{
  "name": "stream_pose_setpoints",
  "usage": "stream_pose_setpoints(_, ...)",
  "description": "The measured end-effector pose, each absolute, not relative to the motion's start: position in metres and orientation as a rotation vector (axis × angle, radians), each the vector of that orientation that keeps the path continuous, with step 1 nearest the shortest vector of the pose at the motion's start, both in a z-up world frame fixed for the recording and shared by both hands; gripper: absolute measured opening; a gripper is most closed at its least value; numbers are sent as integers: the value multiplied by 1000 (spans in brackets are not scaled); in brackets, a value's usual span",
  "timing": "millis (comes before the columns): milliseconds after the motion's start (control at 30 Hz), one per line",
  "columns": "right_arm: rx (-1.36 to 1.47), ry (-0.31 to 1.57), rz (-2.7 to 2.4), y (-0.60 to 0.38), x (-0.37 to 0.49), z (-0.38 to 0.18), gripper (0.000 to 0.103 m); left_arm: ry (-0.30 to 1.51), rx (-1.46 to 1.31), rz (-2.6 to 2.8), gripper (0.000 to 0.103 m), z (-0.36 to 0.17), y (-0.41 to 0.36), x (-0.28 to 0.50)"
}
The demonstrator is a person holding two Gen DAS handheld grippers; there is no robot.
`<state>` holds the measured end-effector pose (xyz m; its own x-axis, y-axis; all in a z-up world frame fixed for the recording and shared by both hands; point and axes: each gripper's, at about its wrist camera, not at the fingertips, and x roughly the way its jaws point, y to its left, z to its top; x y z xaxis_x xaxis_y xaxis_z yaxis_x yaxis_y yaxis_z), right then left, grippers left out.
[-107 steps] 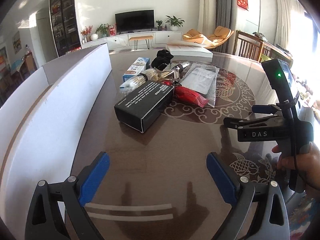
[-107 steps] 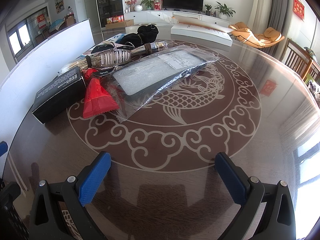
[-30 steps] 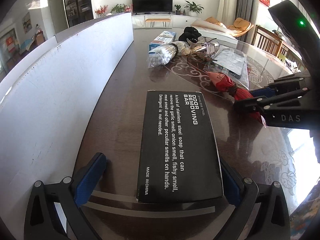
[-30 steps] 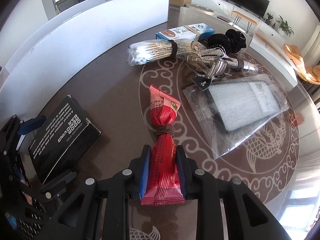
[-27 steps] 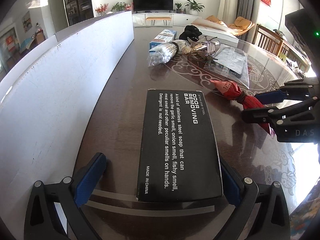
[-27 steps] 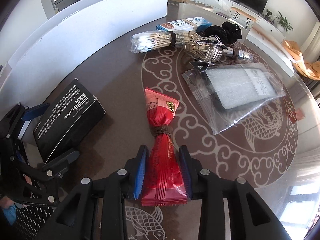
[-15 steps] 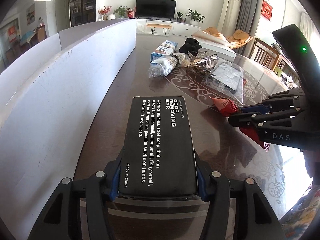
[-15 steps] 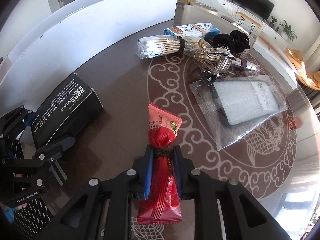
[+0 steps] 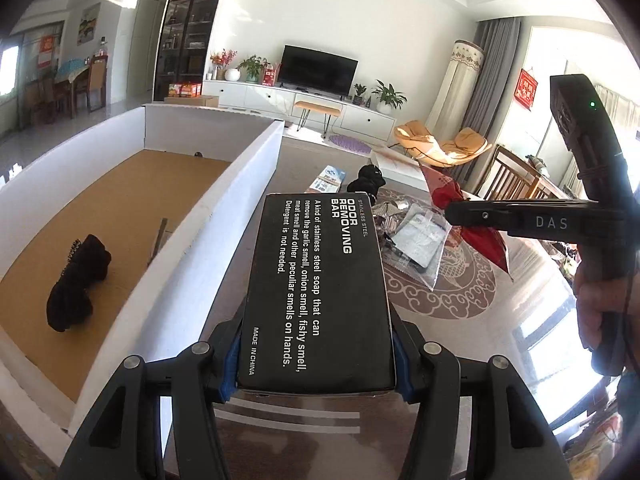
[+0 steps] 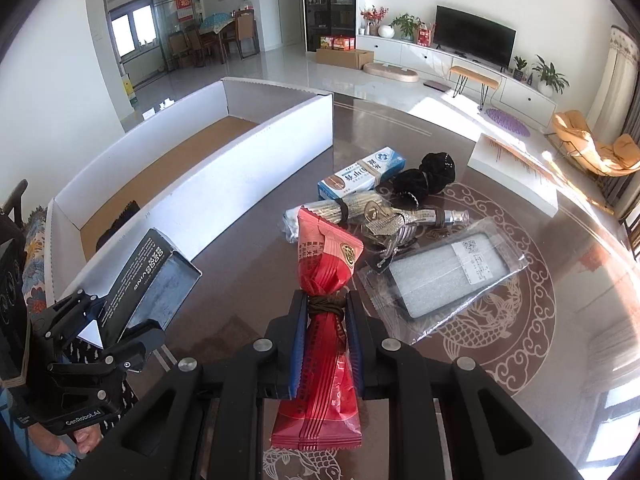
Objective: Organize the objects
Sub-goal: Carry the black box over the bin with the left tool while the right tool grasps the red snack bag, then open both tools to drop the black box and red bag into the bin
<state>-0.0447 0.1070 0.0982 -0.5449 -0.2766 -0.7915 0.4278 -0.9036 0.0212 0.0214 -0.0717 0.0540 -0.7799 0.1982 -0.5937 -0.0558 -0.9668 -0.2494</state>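
Observation:
My left gripper (image 9: 316,360) is shut on a black box printed "ODOR REMOVING BAR" (image 9: 316,284) and holds it above the table, beside the white cardboard box (image 9: 224,216). The same black box (image 10: 148,276) shows tilted in the right wrist view, clamped by the left gripper (image 10: 120,324). My right gripper (image 10: 326,324) is shut on a bundle of red packets tied with a band (image 10: 324,280), lifted off the table. In the left wrist view the red packets (image 9: 472,224) hang in the right gripper (image 9: 456,214).
The white cardboard box (image 10: 256,148) has a brown floor with a black bundle (image 9: 76,284) inside. On the table lie a blue-and-white carton (image 10: 360,178), a black cloth bundle (image 10: 424,178), bagged cotton swabs (image 10: 332,212), a silvery item (image 10: 400,226) and a clear bag (image 10: 444,276).
The left gripper closed on the black box. Both grippers then rose, carrying the box and the red packets off the table; the inside of the white box came into view.

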Motion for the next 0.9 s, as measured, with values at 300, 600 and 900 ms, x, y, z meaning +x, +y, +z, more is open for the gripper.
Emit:
stream_pose_setpoints(300,1014,80,-2290,-6,-64,156,20,-525,-933,3068,57,111,-200,25)
stream_pose_setpoints(600,1141,54,-2052,-142,-79,105,24,-530,-1357,3101,72,66,-285,-13)
stream_pose_setpoints(900,1090,20,-2192,-89,-58,70,80,-507,-1204,3079,86,76,-234,10)
